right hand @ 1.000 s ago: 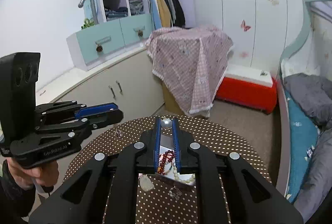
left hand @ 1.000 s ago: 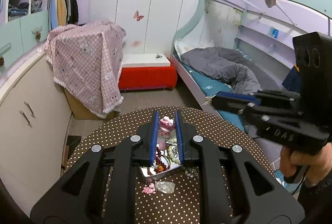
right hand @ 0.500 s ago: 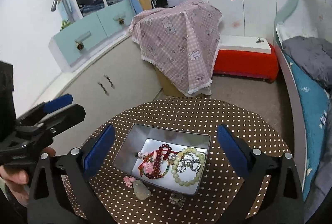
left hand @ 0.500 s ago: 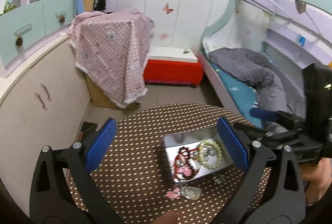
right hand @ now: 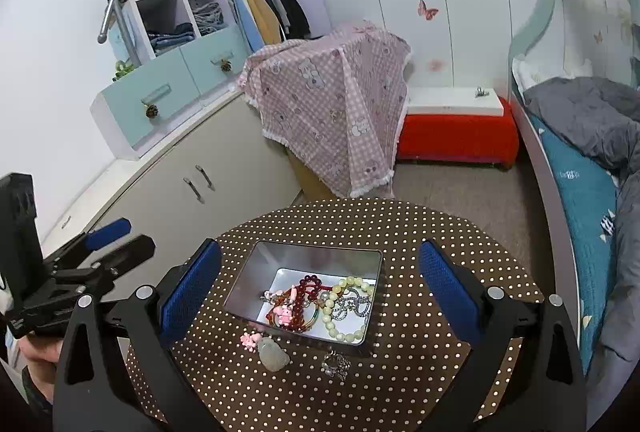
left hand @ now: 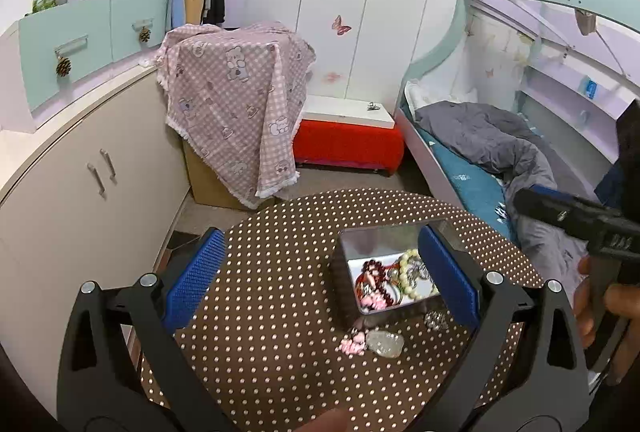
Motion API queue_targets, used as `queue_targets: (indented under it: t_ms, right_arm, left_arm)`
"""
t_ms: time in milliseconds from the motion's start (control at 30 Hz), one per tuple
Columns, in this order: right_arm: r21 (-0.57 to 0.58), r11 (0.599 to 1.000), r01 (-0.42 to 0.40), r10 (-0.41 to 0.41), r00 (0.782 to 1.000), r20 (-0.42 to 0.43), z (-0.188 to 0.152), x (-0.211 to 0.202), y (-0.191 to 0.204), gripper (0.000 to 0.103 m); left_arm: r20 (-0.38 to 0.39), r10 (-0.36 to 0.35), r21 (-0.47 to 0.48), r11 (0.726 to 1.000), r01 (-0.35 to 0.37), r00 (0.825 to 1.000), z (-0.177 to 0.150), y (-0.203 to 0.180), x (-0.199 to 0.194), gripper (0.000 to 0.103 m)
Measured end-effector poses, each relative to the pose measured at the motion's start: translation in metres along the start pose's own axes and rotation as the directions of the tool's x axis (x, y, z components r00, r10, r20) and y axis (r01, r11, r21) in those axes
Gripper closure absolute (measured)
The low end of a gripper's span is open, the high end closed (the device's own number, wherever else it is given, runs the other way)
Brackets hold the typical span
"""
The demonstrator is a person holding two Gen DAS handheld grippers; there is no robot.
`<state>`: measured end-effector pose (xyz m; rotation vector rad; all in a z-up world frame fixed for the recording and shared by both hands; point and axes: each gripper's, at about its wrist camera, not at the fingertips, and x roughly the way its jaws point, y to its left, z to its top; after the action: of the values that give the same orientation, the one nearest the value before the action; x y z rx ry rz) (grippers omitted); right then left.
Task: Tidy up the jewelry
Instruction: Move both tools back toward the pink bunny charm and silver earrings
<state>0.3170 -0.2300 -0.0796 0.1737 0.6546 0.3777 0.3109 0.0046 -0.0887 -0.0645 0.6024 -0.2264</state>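
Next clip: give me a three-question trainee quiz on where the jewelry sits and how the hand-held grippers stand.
1. True or false: the tin holds every piece.
2. Which lies outside it: A red beads, B stone pendant, C pale bead bracelet?
3. The right hand-held gripper is ____.

Key: 1 false; the pendant, a pink charm and a silver piece lie on the table. 2 B. 3 open, holding nothing.

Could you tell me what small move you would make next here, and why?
Probably lower the right tool onto the pale stone pendant and close on it. It lies on the dotted table just outside the metal tin, beside a pink charm and a silver piece, while the bracelets are already inside. Both tools stand open and empty.
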Motion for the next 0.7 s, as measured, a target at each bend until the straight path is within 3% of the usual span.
queue_targets:
  t_ms: [500,700]
  right_arm:
    - [-0.004,1.0,0.007,-0.007,1.0,0.012,-0.029,-0.029,0.007,0.008]
    - [0.012,0.999,0.046,-0.046,0.999,-0.01,-0.048,-0.035,-0.002,0.008]
  left_arm:
    - [-0.056,0.033,-0.006,0.999,-0.034,0.998,-0.04,0.018,-0.002,0.008]
    - [-0.082,0.023,0.021,1.0,-0.021,0.996,-0.056,0.011,0.001,0.008]
